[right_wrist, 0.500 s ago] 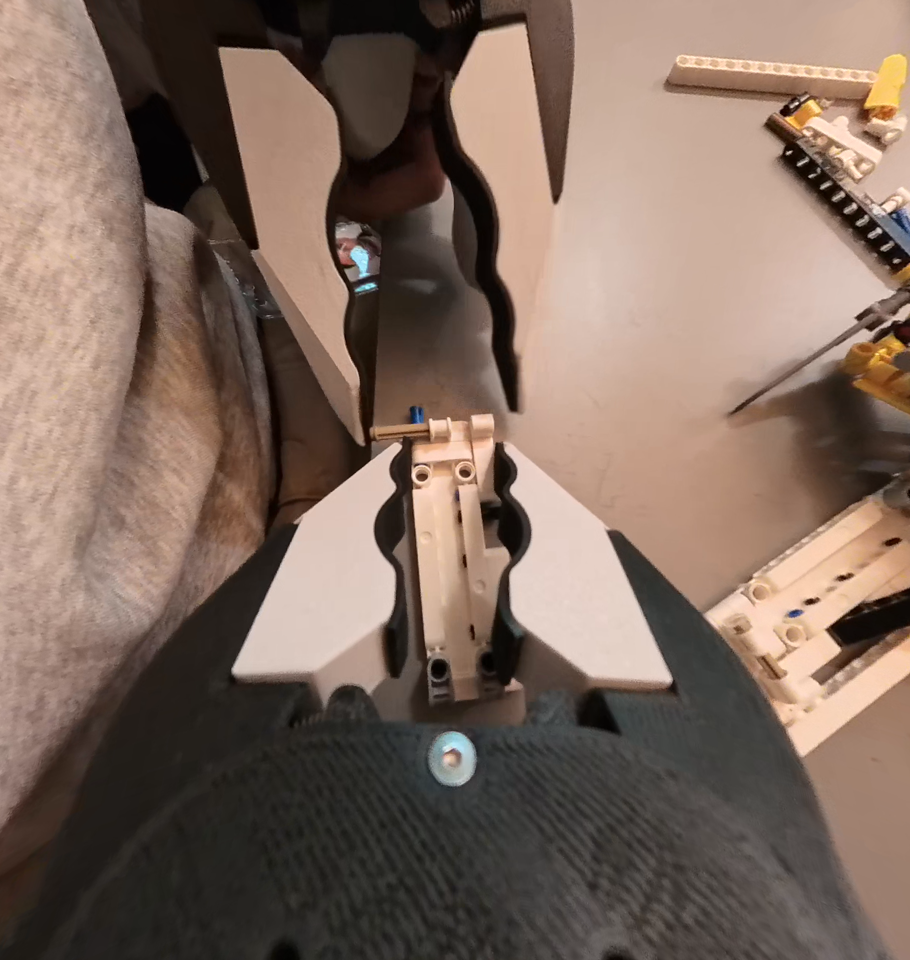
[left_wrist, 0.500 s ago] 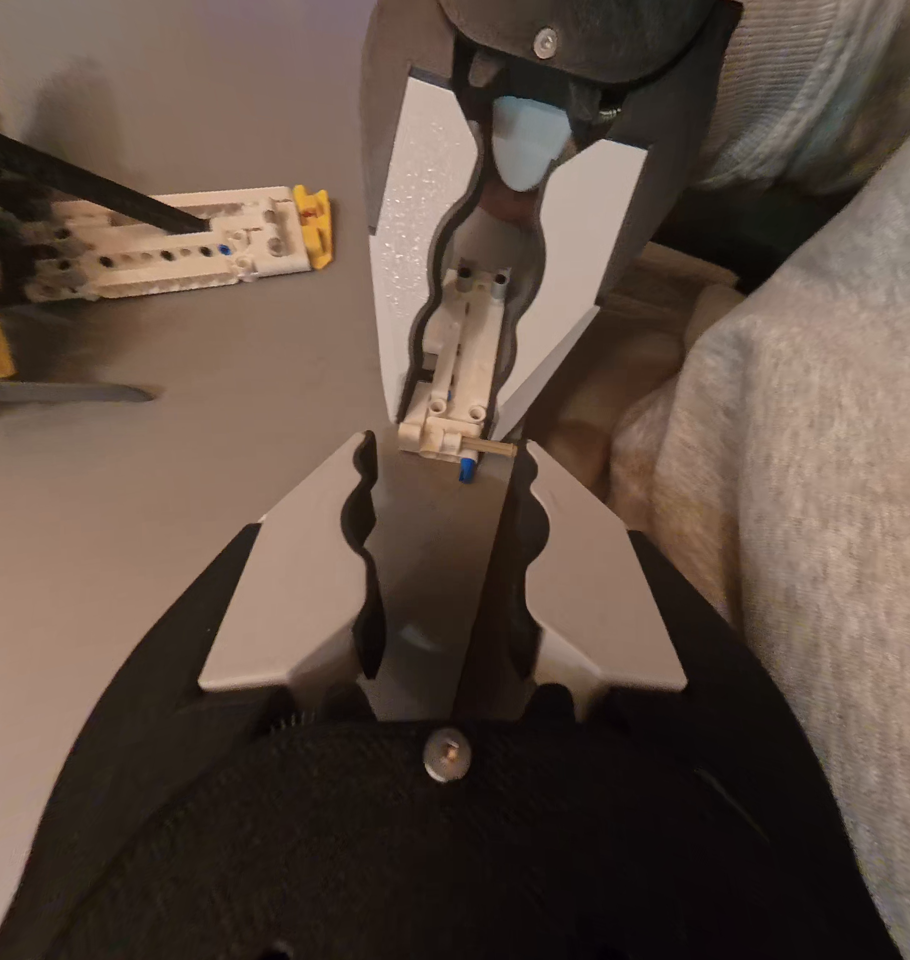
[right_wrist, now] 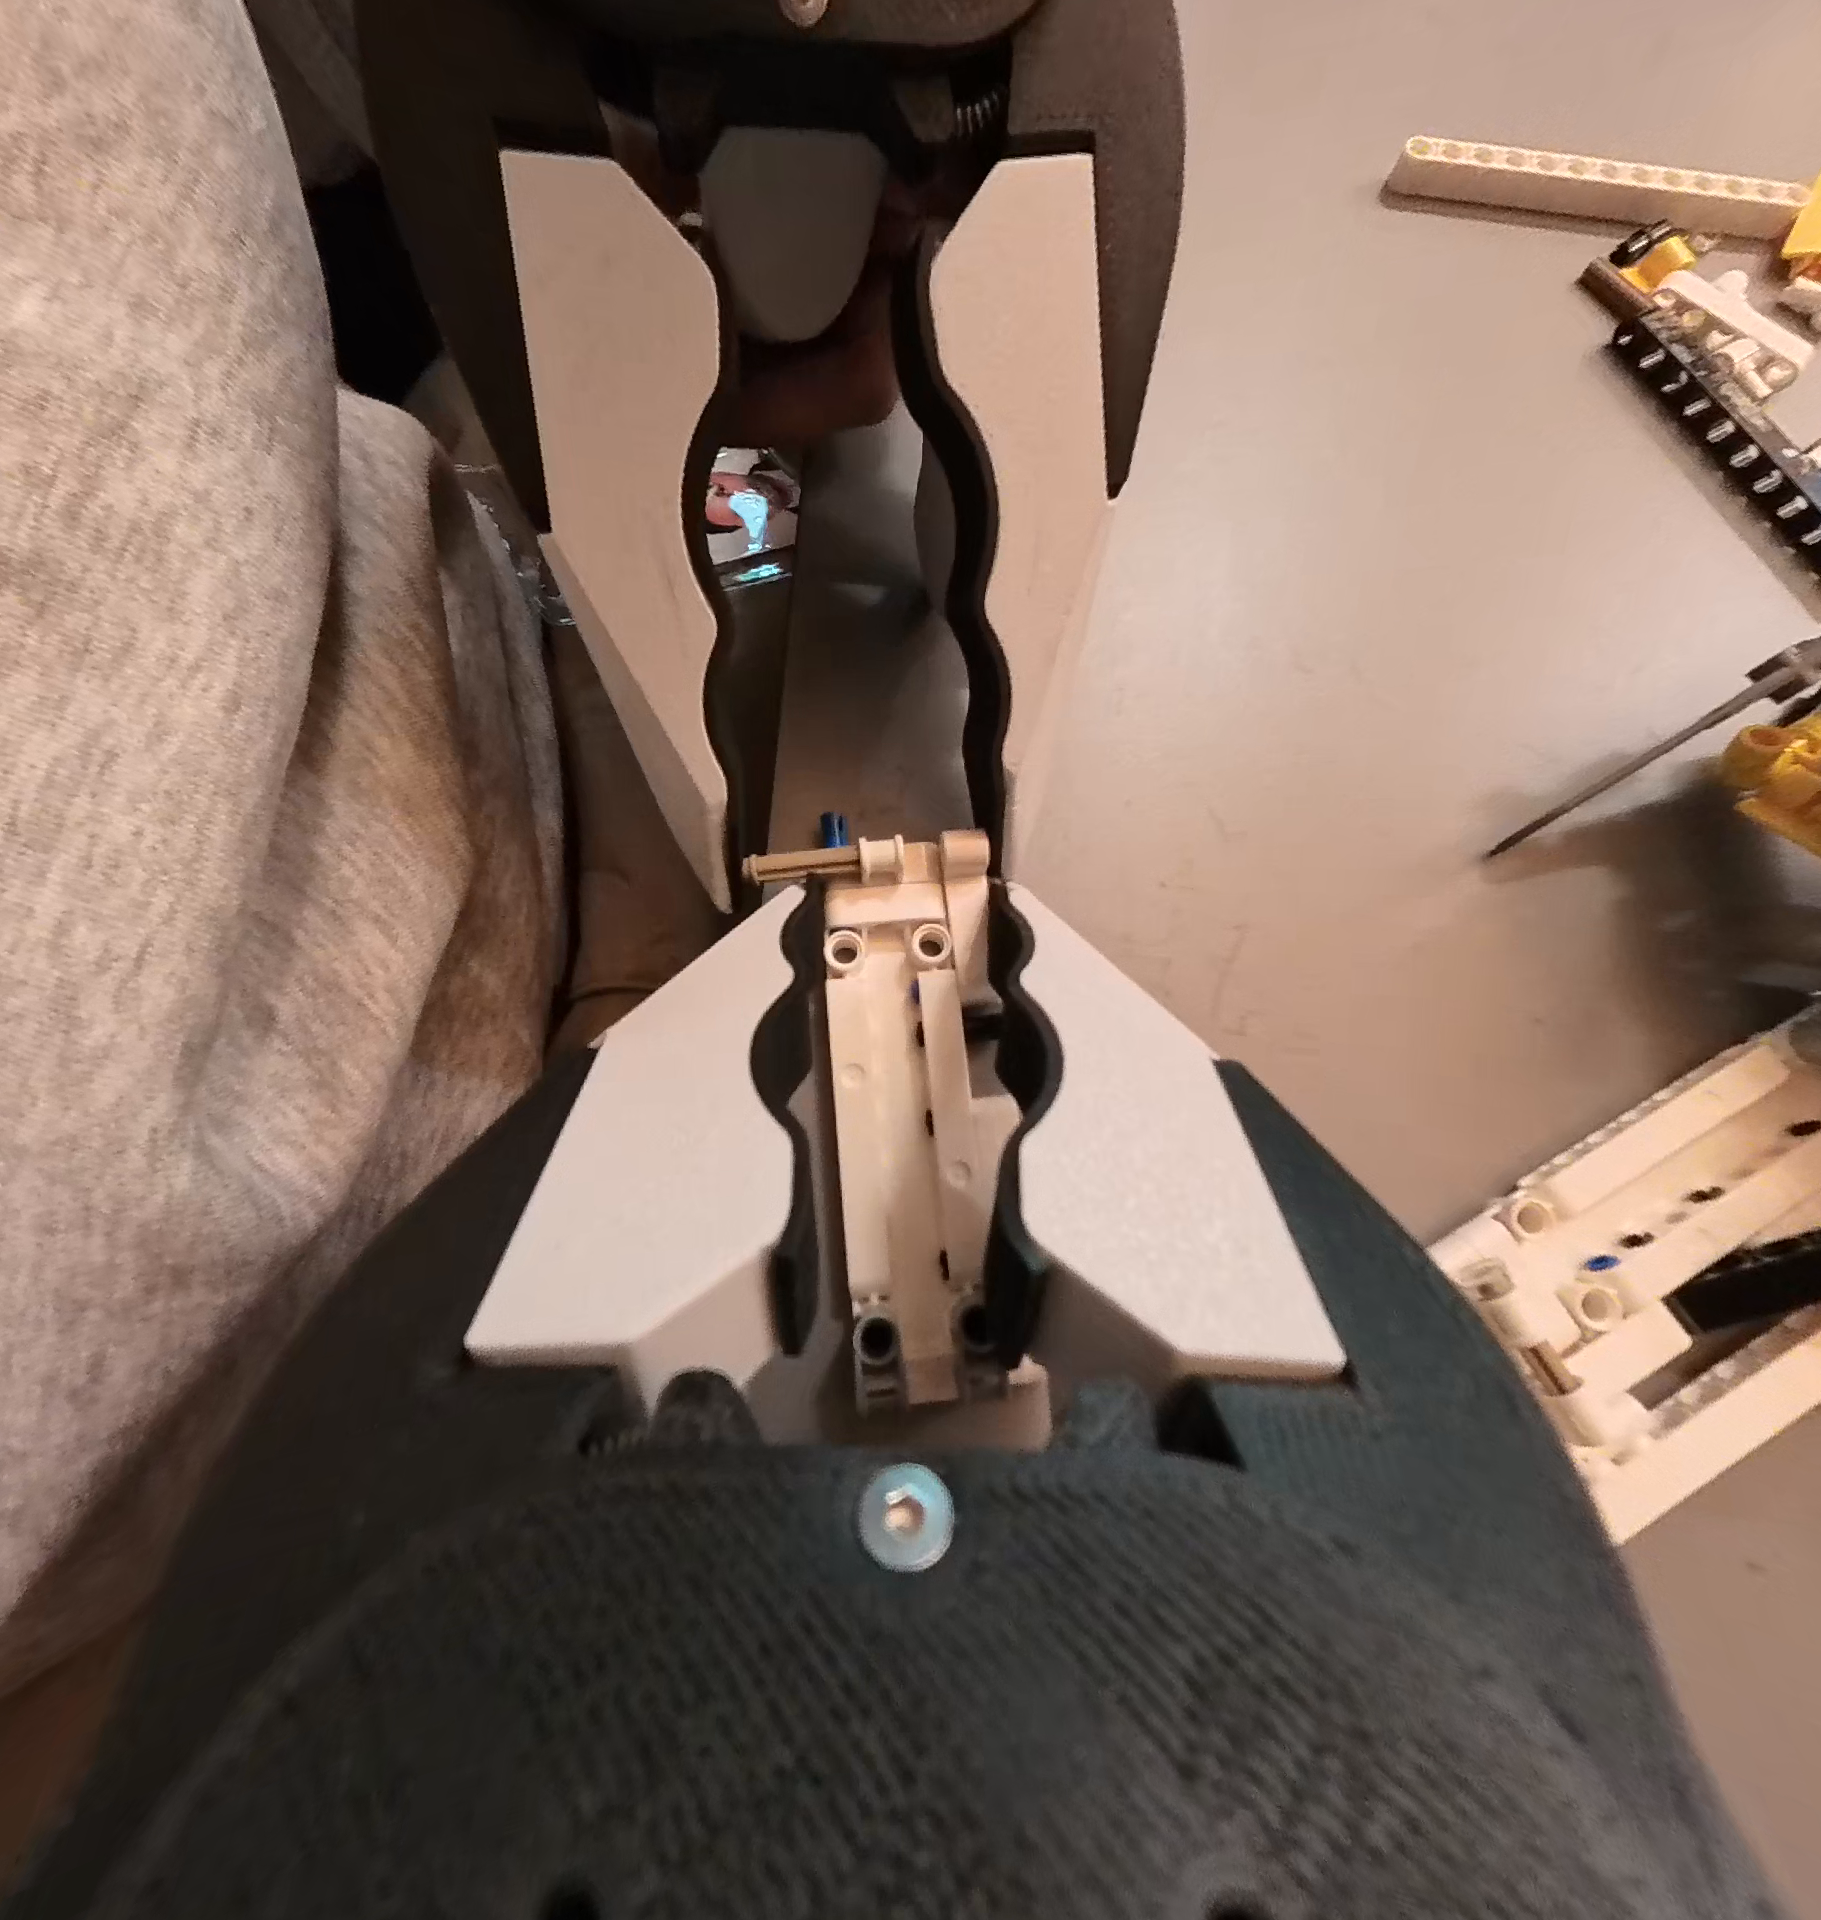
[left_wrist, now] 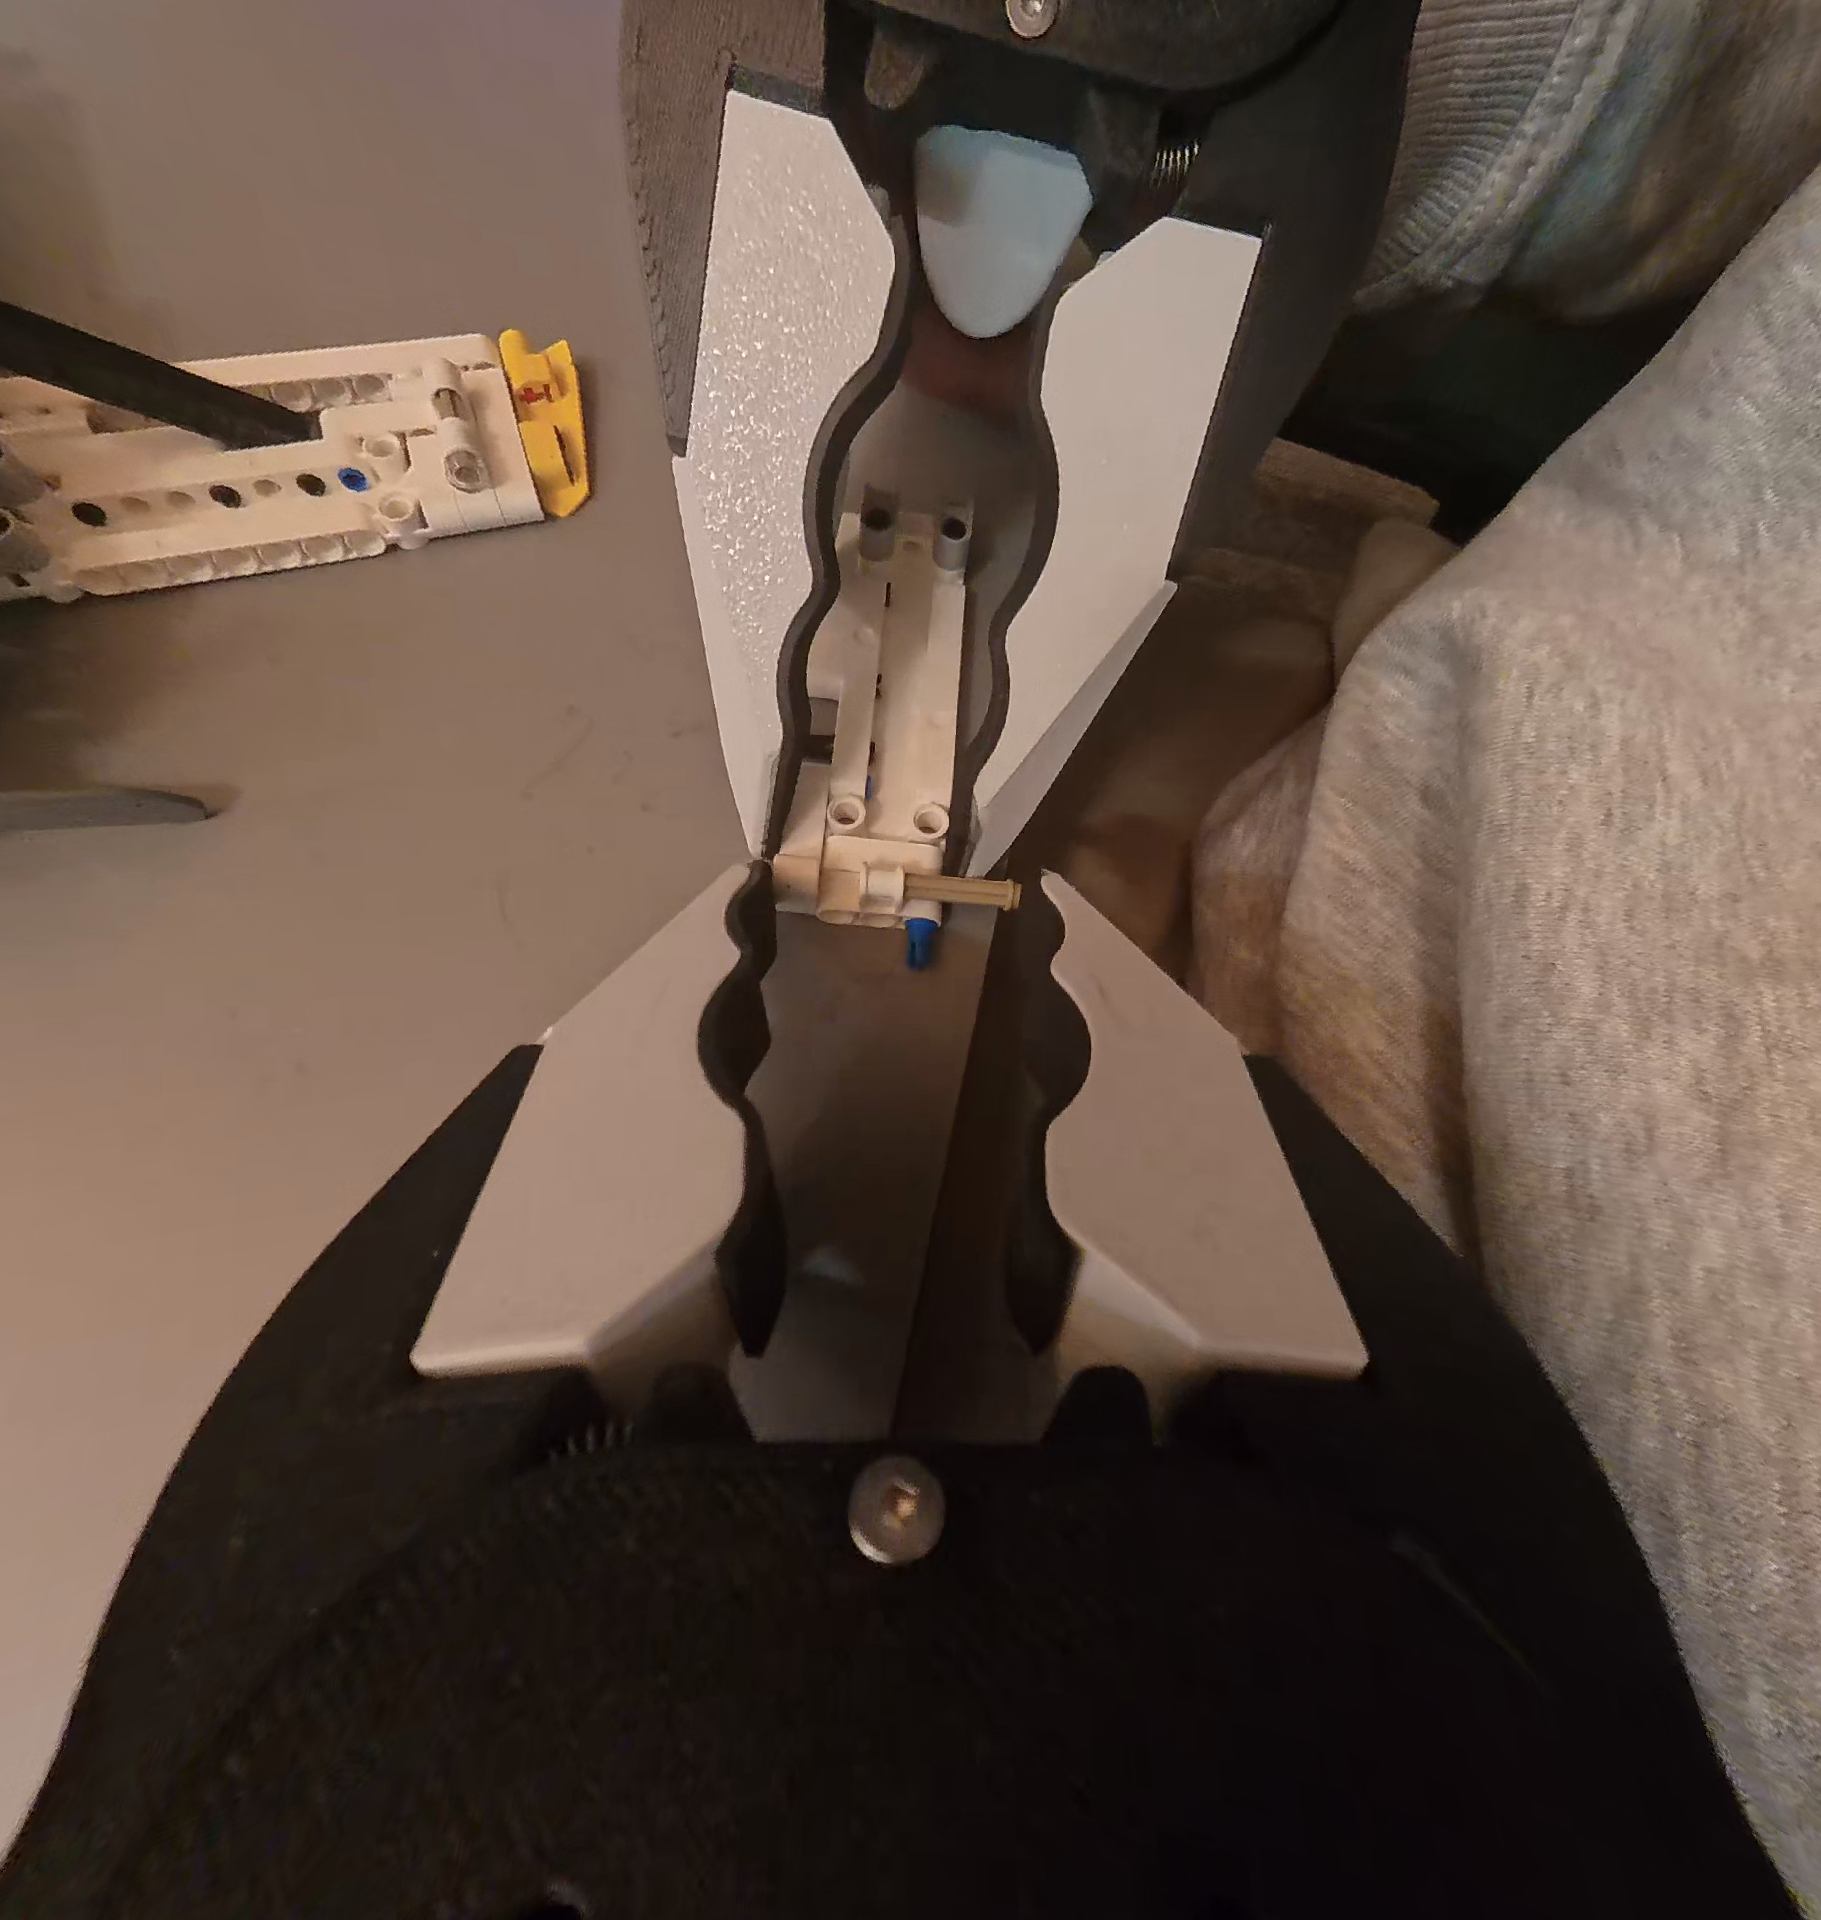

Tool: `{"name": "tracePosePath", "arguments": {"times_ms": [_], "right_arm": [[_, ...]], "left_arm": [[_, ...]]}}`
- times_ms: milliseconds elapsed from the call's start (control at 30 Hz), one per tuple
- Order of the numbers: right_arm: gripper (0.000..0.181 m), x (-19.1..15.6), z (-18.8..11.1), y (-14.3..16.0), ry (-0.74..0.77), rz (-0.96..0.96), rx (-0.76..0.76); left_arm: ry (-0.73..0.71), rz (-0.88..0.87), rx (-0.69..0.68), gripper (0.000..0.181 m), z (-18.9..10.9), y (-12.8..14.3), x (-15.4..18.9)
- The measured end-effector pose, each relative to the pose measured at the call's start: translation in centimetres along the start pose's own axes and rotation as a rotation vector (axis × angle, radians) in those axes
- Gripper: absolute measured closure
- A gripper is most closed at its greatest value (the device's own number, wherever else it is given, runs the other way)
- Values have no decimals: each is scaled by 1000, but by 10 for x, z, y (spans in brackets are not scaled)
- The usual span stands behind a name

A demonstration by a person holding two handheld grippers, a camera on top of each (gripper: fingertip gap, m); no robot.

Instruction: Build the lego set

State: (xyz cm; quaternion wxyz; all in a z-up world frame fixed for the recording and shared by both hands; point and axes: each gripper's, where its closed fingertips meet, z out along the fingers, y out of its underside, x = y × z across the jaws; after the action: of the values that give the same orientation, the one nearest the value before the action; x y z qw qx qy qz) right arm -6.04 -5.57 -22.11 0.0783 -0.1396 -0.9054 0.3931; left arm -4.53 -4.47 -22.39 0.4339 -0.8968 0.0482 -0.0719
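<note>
Nothing moved since before. Right gripper clamps one white lego subassembly; left gripper spread wide, empty. Grey table, one white chassis.

The left gripper has drawn closer to the white lego assembly, its fingertips now level with the tan axle and one fingertip just beside the axle's end. In the right wrist view that gripper looms nearer.
</note>
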Motion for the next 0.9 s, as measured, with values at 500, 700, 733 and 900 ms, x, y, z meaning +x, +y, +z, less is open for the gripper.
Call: {"name": "tracePosePath", "arguments": {"times_ms": [500,700,733,900], "right_arm": [[151,1,0,0,-7,-3,-1],[151,1,-1,0,-19,-5,-5],[151,1,-1,0,-18,-6,-5],[151,3,-2,0,4,4,-5]], "left_arm": [[-3,-10,-10,135,1,1,-2],[-16,-17,-9,134,1,0,-3],[-19,-16,-10,133,1,0,-3],[-168,-21,19,119,-3,0,-14]]}}
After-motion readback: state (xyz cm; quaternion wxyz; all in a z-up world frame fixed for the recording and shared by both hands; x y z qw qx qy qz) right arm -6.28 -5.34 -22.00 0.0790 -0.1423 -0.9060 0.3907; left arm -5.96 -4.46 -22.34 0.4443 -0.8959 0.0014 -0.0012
